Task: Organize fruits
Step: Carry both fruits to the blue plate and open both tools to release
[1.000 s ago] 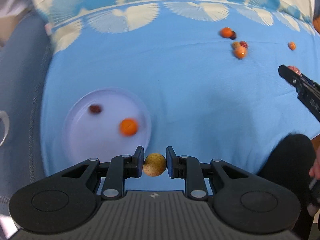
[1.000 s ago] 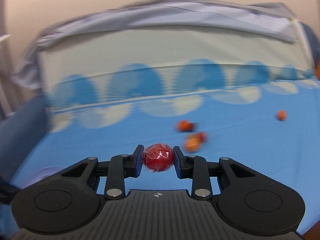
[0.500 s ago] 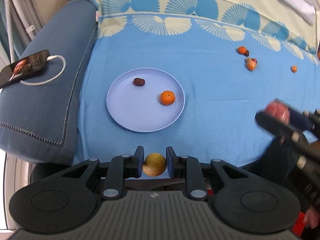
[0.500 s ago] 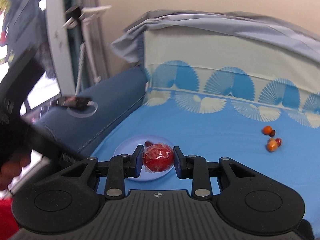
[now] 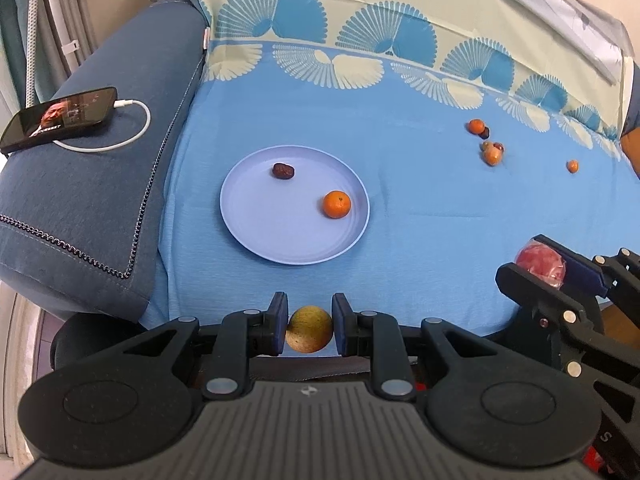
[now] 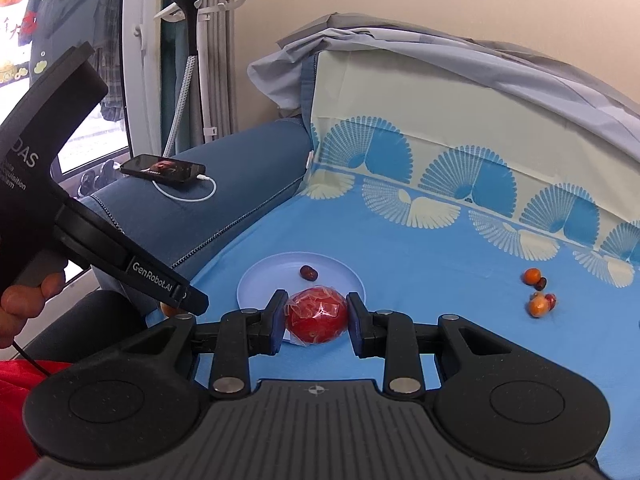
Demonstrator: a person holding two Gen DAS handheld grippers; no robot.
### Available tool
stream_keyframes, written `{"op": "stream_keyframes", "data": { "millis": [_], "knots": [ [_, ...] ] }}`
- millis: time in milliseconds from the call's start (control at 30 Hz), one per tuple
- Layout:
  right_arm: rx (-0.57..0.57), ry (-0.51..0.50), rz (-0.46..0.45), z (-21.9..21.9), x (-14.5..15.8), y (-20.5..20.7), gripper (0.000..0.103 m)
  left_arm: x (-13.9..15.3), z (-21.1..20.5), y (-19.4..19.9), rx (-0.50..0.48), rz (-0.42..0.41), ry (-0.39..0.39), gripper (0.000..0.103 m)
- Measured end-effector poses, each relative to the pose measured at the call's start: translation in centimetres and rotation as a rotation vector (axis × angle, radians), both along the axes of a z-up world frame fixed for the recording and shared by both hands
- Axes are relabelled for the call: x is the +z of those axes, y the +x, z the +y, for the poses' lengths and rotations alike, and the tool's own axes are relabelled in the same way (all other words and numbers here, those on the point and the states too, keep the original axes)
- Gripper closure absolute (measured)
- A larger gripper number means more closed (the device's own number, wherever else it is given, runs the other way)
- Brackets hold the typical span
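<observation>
Here, nearest of all, the left tool is clamped on a round yellow-green fruit short of the plate's near rim, above the bed's near edge; the right tool is closed on a round red fruit in crinkly clear wrap, hovering before the same rim. Both loads are round, so a slack squeeze could let either roll off the bed, and the slick wrap probably makes the red one the likelier to slip; two tools converging on one plate may also collide. On the round pale-blue plastic plate lie two pieces: one small orange citrus and one dark wrinkled date, which a dropped fruit could knock over the shallow rim. Farther off on the blue bedsheet sits a loose cluster of about five small fruits, too tightly packed to count surely, and one lone orange fruit.
</observation>
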State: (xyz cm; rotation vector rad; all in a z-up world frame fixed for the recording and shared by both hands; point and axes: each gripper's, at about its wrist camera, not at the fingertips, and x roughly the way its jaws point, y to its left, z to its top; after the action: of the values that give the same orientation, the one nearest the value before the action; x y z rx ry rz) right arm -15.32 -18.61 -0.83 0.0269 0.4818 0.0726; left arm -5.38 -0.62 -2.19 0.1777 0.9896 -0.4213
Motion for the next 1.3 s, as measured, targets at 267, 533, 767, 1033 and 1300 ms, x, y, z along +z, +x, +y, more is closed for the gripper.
{"op": "stream_keyframes", "data": {
  "millis": [267,533,767,1033,1300],
  "knots": [
    [0.010,-0.012,0.012,0.1,-0.1,0.4,0.070,-0.1,0.4,0.2,0.006,0.005,-0.013,0.077],
    [0.011,-0.012,0.027,0.2,-0.2,0.9,0.070,-0.1,0.2,0.4,0.002,0.005,-0.014,0.077],
    [0.020,-0.017,0.047,0.4,-0.2,1.4,0.070,-0.4,0.3,0.7,0.005,0.018,-0.023,0.077],
    [0.024,-0.031,0.069,0.9,-0.3,2.2,0.070,-0.7,0.7,1.6,0.010,0.033,-0.038,0.077],
    [0.044,-0.045,0.084,1.5,-0.3,3.8,0.070,-0.5,1.3,3.6,0.034,0.028,-0.056,0.077]
  ]
}}
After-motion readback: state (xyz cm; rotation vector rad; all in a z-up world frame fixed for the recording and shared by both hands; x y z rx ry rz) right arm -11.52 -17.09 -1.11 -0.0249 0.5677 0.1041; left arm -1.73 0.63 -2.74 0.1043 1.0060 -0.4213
